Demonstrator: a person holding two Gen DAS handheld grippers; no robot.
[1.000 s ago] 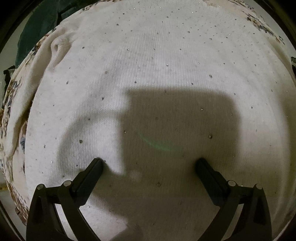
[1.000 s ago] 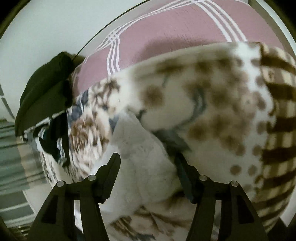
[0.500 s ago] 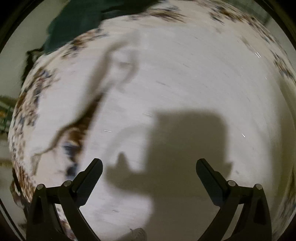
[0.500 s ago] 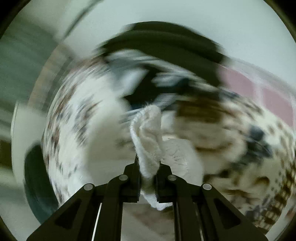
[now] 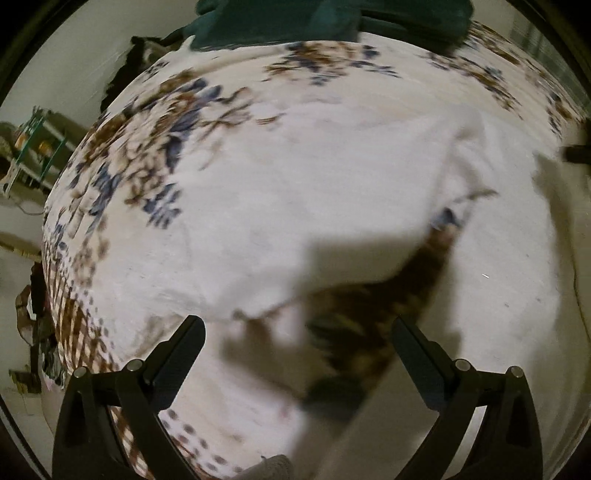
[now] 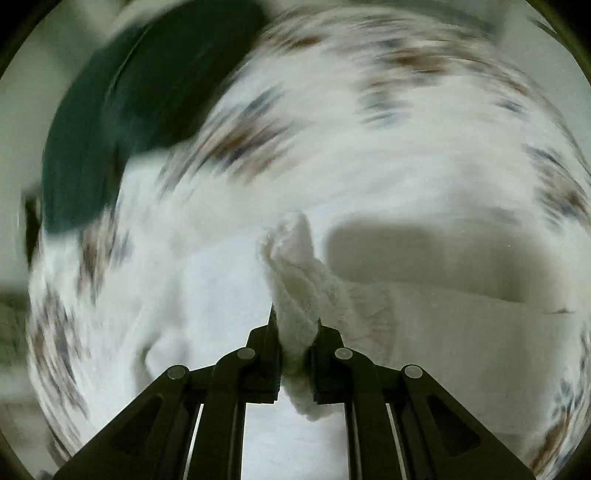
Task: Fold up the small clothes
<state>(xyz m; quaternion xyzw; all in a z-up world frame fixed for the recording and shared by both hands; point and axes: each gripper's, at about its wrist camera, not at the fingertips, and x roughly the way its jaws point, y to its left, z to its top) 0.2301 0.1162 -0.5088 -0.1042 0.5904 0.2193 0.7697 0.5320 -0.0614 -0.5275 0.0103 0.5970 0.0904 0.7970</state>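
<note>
A white fuzzy garment [image 5: 295, 206] lies spread on a floral blanket [image 5: 147, 147], with one part folded up so the blanket's brown pattern shows beneath it. My left gripper [image 5: 297, 336] hangs open above the garment's near edge, pointing steeply down, with nothing between its fingers. In the right wrist view, my right gripper [image 6: 295, 332] is shut on a bunched fold of the white garment [image 6: 295, 273], which sticks out past the fingertips. The rest of the garment trails below it, blurred by motion.
A dark green cloth [image 5: 314, 22] lies at the blanket's far edge and shows again as a dark green cloth [image 6: 129, 110] at the upper left. Pale floor and a small green rack [image 5: 37, 144] lie off the blanket's left side.
My right gripper closed on a fold of the white garment and swung away with it. My left gripper, still open, rose and slid across, so blanket now shows around the garment.
</note>
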